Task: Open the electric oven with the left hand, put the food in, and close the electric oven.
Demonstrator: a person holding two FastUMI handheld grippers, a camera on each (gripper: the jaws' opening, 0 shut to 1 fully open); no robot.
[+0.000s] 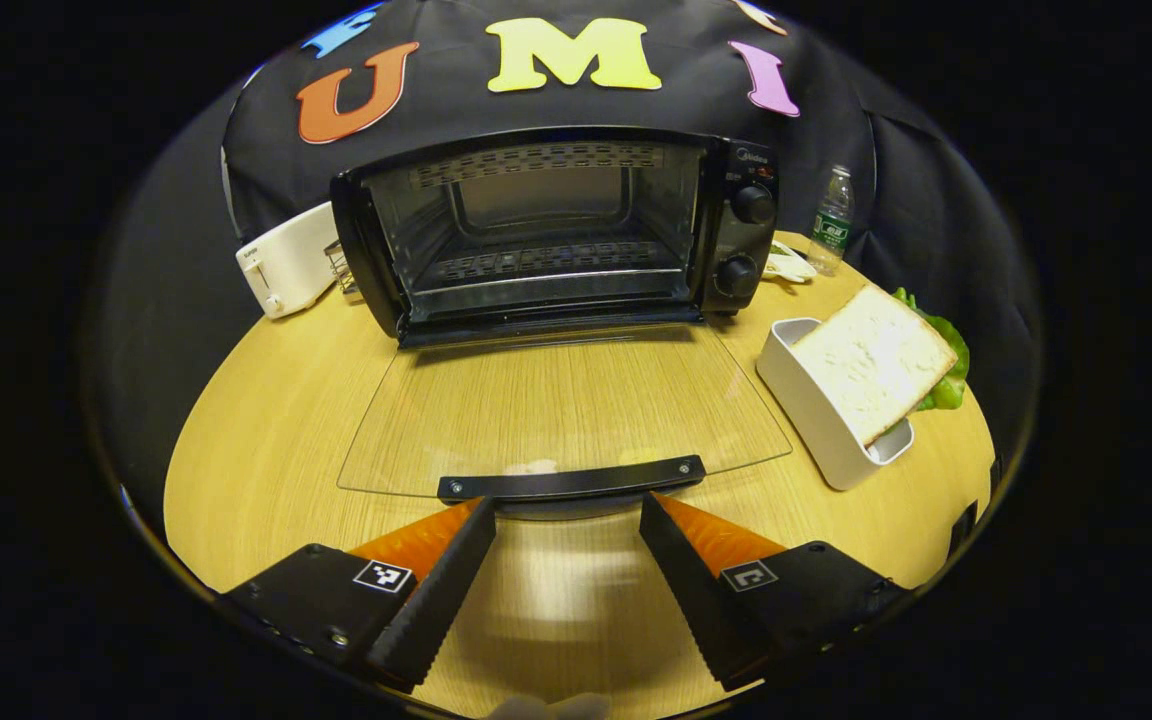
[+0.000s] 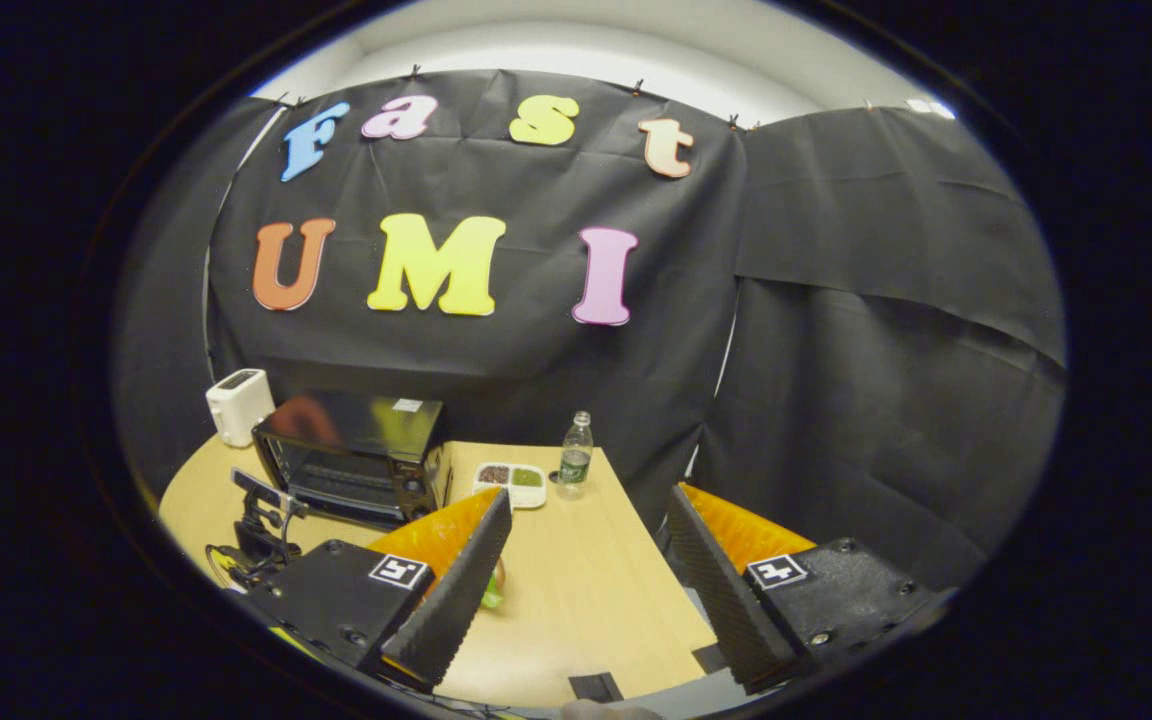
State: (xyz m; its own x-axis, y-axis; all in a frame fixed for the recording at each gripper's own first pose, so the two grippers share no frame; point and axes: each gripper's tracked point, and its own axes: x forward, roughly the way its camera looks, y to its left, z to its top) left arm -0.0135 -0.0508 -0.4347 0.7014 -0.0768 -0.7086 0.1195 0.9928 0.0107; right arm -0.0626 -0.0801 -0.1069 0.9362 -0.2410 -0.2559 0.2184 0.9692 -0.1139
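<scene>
The black electric oven (image 1: 556, 225) stands open in the left gripper view, its cavity bare with a rack low inside. Its glass door (image 1: 561, 410) lies flat over the table, and the black handle (image 1: 571, 482) is nearest me. My left gripper (image 1: 566, 505) is open, its tips just short of the handle with nothing between them. The food is a sandwich (image 1: 876, 360) of white bread and lettuce, leaning in a white container (image 1: 816, 410) right of the door. My right gripper (image 2: 591, 497) is open and held high over the table's right side, with the oven (image 2: 351, 450) far off to its left.
A white toaster (image 1: 286, 258) stands left of the oven and a water bottle (image 1: 833, 220) behind its right side. In the right gripper view a small tray with food (image 2: 511, 480) lies by the bottle (image 2: 576, 455). The round wooden table (image 1: 266, 420) ends close by.
</scene>
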